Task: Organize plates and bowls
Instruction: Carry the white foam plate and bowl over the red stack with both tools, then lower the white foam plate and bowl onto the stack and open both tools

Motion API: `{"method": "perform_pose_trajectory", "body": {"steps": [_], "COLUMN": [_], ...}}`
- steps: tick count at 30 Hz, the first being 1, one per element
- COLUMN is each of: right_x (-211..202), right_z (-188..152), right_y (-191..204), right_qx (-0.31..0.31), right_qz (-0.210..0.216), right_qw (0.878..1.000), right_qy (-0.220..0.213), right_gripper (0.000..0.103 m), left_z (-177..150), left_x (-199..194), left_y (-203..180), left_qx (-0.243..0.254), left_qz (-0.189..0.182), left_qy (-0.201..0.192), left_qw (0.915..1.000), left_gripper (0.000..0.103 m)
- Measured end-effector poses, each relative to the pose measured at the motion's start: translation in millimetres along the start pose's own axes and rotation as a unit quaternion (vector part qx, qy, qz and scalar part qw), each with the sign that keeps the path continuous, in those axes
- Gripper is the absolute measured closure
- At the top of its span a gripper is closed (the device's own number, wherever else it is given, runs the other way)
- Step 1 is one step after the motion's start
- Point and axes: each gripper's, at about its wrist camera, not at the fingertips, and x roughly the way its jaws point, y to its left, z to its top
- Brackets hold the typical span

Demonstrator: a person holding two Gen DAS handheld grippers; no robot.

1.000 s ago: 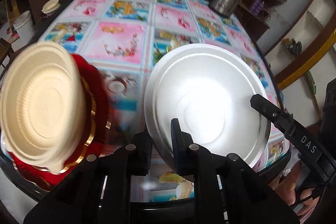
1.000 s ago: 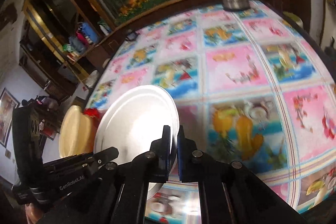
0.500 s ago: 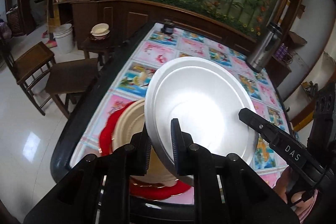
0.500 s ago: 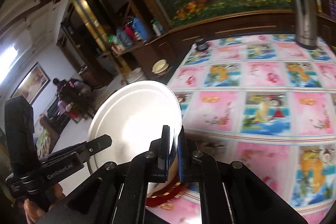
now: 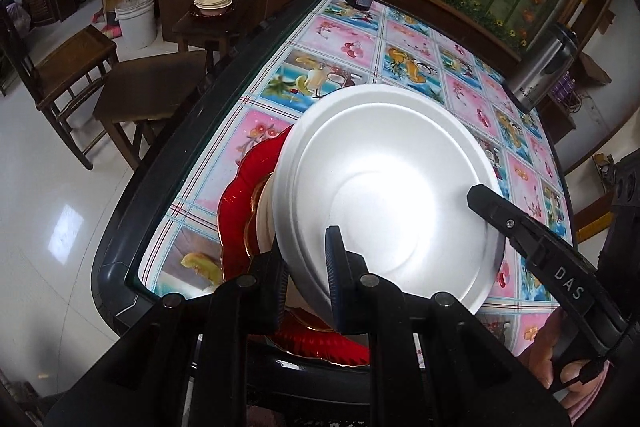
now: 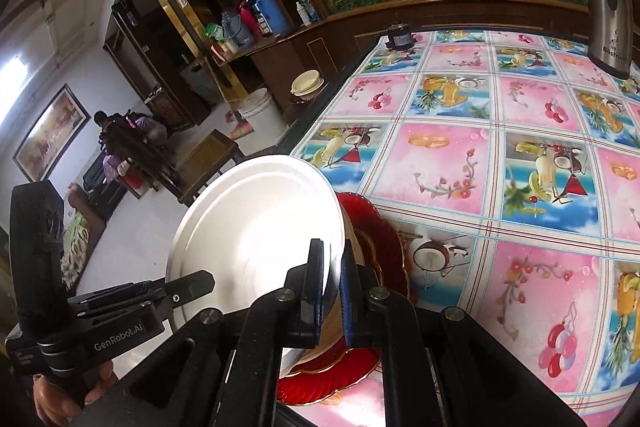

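Plates have travelled: the white foam plate [image 5: 384, 195], which a second ago hung over bare patterned cloth beside the stack, now hovers tilted right above the red plate [image 5: 236, 195] and the cream bowl [image 5: 265, 215] nested in it, at the worktop [image 5: 280, 83] corner toward 7 o'clock in the left wrist view. Both tools carry it together. The left gripper [image 5: 308, 267] has its jaws clamped on the near rim at 6 o'clock, and the right gripper [image 6: 330, 291] pinches the opposite edge, seen at 4 o'clock of the plate in the left view. The right jaws have just been opening a touch, though the rim is between the pads and still looks held.

In the right wrist view the white plate's [image 6: 256, 227] lower edge sits just above the cream bowl [image 6: 354, 247], and the red plate [image 6: 384, 239] shows around it; whether the white plate touches yet I cannot tell.

By my reading, the carry is finished and the stacking step is at hand: level the plate, lower it onto the bowl, then let go on both sides. Releasing one side early risks the light foam tipping off toward the worktop edge.
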Motion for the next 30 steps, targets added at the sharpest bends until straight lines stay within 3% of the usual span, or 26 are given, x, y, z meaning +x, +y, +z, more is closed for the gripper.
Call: {"method": "perform_pose_trajectory", "body": {"steps": [9, 10, 12, 15, 19, 20, 22, 23, 24, 30], "right_x": [4, 3, 1, -9, -34, -41, -54, -61, -66, -94], "right_z": [-2, -2, -1, 0, 4, 5, 5, 5, 5, -7], "right_y": [3, 3, 1, -2, -15, -21, -34, -41, -48, -96], "right_qx": [-0.013, -0.013, -0.015, -0.017, -0.010, -0.005, 0.000, 0.003, 0.007, 0.039], "right_qz": [0.014, 0.017, 0.023, 0.032, 0.047, 0.049, 0.043, 0.035, 0.024, -0.038], "right_qw": [1.000, 1.000, 1.000, 0.999, 0.997, 0.996, 0.994, 0.993, 0.992, 0.986], "right_qy": [0.005, 0.005, 0.002, -0.014, -0.060, -0.075, -0.102, -0.116, -0.127, -0.158], "right_gripper": [0.091, 0.090, 0.079, 0.075, 0.072, 0.069, 0.063, 0.060, 0.054, 0.044], "left_z": [-3, -4, -4, -5, -5, -5, -8, -9, -12, -25], "left_x": [-4, -4, -6, -16, -40, -46, -61, -64, -69, -69], "left_y": [5, 6, 9, 12, 13, 9, -7, -13, -26, -90], "left_qx": [-0.004, -0.004, -0.006, -0.005, -0.005, -0.001, 0.021, 0.030, 0.048, 0.132], "left_qz": [0.006, 0.006, 0.007, 0.022, 0.044, 0.047, 0.045, 0.040, 0.025, -0.029], "left_qy": [-0.001, 0.000, -0.002, -0.024, -0.082, -0.100, -0.139, -0.148, -0.161, -0.178], "left_qw": [1.0000, 1.0000, 1.0000, 0.9995, 0.9957, 0.9939, 0.9891, 0.9878, 0.9855, 0.9747], "left_gripper": [0.086, 0.085, 0.073, 0.062, 0.062, 0.060, 0.046, 0.033, 0.026, 0.023]}}
